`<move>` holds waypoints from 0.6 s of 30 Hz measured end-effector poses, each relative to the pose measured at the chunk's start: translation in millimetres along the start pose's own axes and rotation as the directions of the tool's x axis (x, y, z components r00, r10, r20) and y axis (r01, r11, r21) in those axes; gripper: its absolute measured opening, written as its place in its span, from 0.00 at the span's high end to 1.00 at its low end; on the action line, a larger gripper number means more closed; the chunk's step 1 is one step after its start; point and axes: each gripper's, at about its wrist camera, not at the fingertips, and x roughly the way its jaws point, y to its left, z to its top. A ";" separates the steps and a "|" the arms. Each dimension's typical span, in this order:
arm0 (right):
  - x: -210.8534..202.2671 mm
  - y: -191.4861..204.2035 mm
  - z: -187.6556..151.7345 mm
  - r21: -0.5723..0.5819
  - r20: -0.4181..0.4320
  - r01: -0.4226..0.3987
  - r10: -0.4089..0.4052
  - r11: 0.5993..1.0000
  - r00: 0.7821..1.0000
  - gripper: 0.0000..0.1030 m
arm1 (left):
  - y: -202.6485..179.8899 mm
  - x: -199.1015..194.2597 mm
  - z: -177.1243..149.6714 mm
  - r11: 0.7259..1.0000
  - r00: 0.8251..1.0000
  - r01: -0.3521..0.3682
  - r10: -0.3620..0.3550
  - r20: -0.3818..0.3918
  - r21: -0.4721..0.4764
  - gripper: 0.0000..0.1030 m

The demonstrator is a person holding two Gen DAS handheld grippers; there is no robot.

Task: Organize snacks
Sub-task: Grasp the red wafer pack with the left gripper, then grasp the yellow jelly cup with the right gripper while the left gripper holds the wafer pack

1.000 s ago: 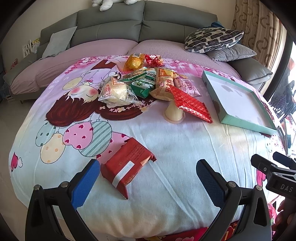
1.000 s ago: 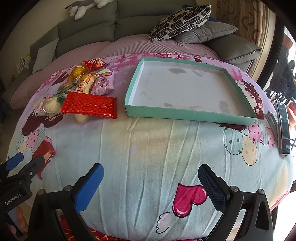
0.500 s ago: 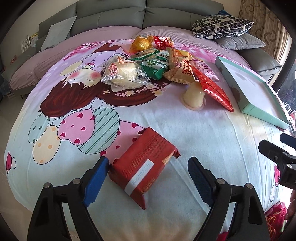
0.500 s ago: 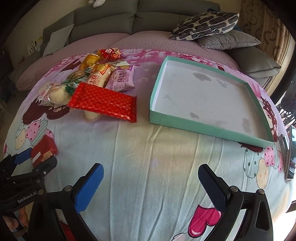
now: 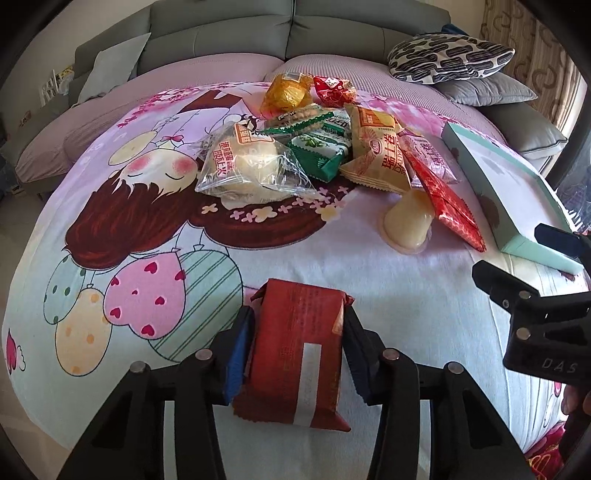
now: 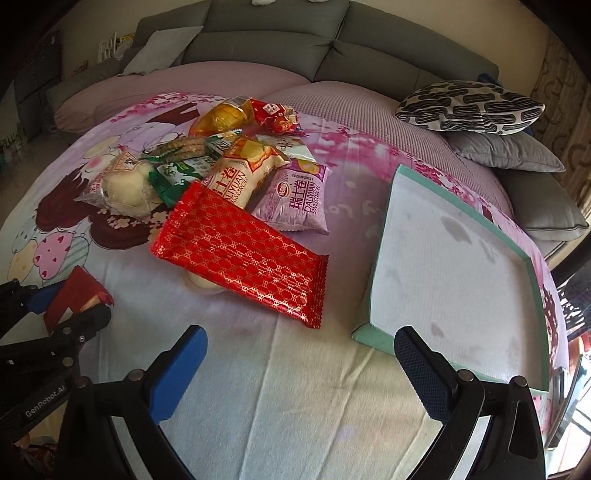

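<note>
My left tool [image 5: 297,350], pitched steeply down, has just been closing and now presses both pads on the dark red snack pack [image 5: 295,354] at the surface's near edge. My right tool [image 6: 299,373] hovers wide open and empty; only its view shows the teal tray's [image 6: 380,258] bare interior.

grey sofa [image 5: 295,33], patterned cushion [image 5: 448,55], cartoon-print cloth [image 5: 140,206], curtain [image 5: 532,40]

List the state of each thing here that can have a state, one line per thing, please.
left gripper: fingers have just been closing, now pressing on the dark red snack pack
right gripper: open, nothing between its fingers
teal tray: lying flat, holds no snacks
patterned red packet: resting tilted on the jelly cup
jelly cup: upside down
</note>
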 end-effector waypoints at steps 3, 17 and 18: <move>10.5 3.3 6.2 -0.034 0.000 0.013 -0.013 0.999 1.000 0.02 | -0.5 5.3 7.9 1.000 1.000 -0.001 0.001 0.003 -0.011 0.52; 32.5 1.7 32.5 -0.066 0.056 0.028 -0.024 0.997 0.998 0.21 | 1.3 23.5 31.4 0.999 1.000 -0.001 0.001 0.003 -0.039 0.52; 33.2 0.8 34.6 -0.061 0.060 0.019 -0.016 0.998 0.998 0.22 | 1.2 23.8 31.7 0.999 1.000 -0.002 0.002 0.004 -0.040 0.52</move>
